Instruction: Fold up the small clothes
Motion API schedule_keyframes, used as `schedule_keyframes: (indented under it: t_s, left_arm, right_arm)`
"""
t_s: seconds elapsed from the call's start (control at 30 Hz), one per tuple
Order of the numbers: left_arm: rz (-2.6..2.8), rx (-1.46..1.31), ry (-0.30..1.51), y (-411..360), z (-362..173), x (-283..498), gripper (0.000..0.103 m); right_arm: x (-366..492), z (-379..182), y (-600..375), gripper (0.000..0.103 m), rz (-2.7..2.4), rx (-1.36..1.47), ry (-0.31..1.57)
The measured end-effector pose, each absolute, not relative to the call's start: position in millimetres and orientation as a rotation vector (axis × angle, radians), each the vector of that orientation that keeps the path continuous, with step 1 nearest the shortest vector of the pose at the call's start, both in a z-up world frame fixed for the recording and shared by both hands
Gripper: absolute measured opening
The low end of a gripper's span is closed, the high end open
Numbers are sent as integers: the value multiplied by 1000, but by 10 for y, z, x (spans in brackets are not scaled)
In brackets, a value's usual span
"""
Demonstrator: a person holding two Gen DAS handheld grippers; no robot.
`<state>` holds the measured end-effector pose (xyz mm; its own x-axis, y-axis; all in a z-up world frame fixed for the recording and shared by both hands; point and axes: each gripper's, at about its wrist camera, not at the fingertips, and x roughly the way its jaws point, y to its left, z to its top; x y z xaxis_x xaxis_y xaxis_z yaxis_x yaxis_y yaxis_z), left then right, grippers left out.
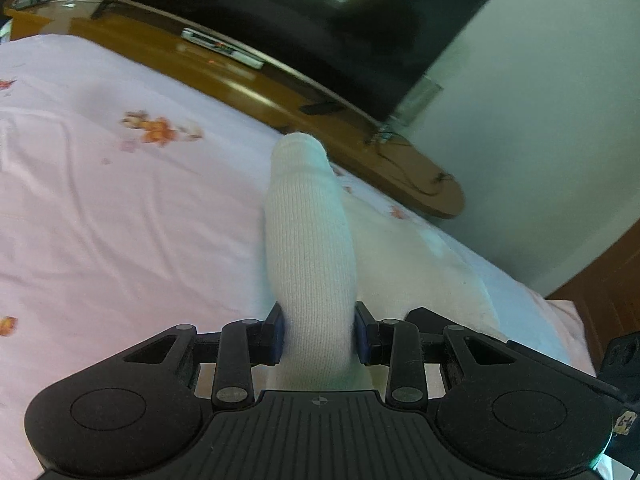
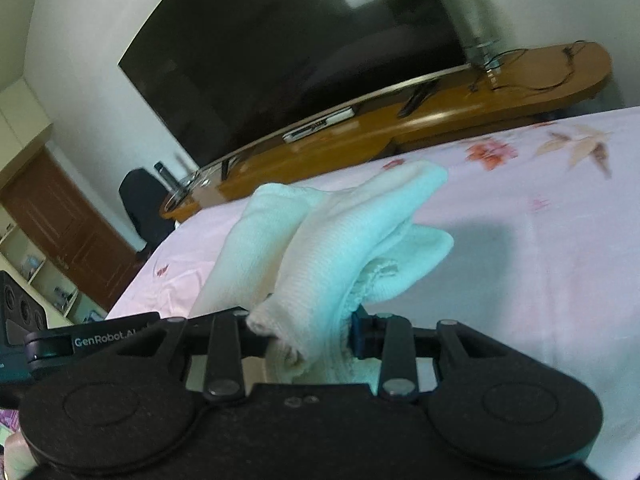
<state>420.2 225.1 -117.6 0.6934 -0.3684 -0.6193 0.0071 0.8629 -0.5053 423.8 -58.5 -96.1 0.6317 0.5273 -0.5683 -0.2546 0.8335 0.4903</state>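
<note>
In the left wrist view, the pink floral bedsheet (image 1: 120, 220) fills the left side, and beyond its far edge runs a curved wooden TV stand (image 1: 280, 96) with a dark television (image 1: 320, 20) above it. In the middle, the left gripper (image 1: 319, 336) is closed narrowly on a white sock (image 1: 308, 248) — its blue pads (image 1: 280, 338) press both sides of the knit tube, which rises from the jaws and leans away towards the stand. To the right, more white fabric (image 1: 432, 264) lies just beside it; whether it is a second sock is hard to tell.

In the right wrist view, a brown door (image 2: 60, 224) and shelves stand at far left, then the television (image 2: 300, 60) and TV stand (image 2: 400, 120). The right gripper (image 2: 310, 334) grips bunched white sock fabric (image 2: 332, 248) — cuff ends crowd the jaws, and toe ends fan out above the bedsheet (image 2: 540, 260), which stretches off to the right.
</note>
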Motion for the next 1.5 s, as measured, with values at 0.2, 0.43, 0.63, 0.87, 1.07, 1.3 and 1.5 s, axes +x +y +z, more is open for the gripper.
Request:
schedule_keyframes:
  t_s: [0.2, 0.43, 0.63, 0.87, 1.07, 1.3, 1.5]
  left_arm:
    - [-157, -494, 844, 2492, -1570, 4291, 34]
    - [-118, -455, 854, 2478, -1744, 4274, 47]
    - [-92, -424, 815, 2478, -1484, 4147, 47]
    - [-125, -367, 779, 2378, -1287, 4009, 47]
    - [-144, -339, 784, 2285, -1270, 3884, 47]
    - [-155, -321, 790, 2272, -1246, 3752, 47]
    - [-159, -315, 800, 2284, -1258, 3680, 47]
  right_arm:
    - [4395, -1253, -368, 34, 459, 371, 817]
    - [4417, -1597, -373, 47, 370, 369, 890]
    - [4310, -1534, -438, 62, 350, 376, 897]
    - [4054, -1569, -545, 64, 371, 402, 950]
    - [3748, -1620, -482, 54, 398, 340, 984]
    - [3691, -1530, -509, 20, 440, 429, 1055]
    - [3699, -1511, -757, 15, 494, 703, 1075]
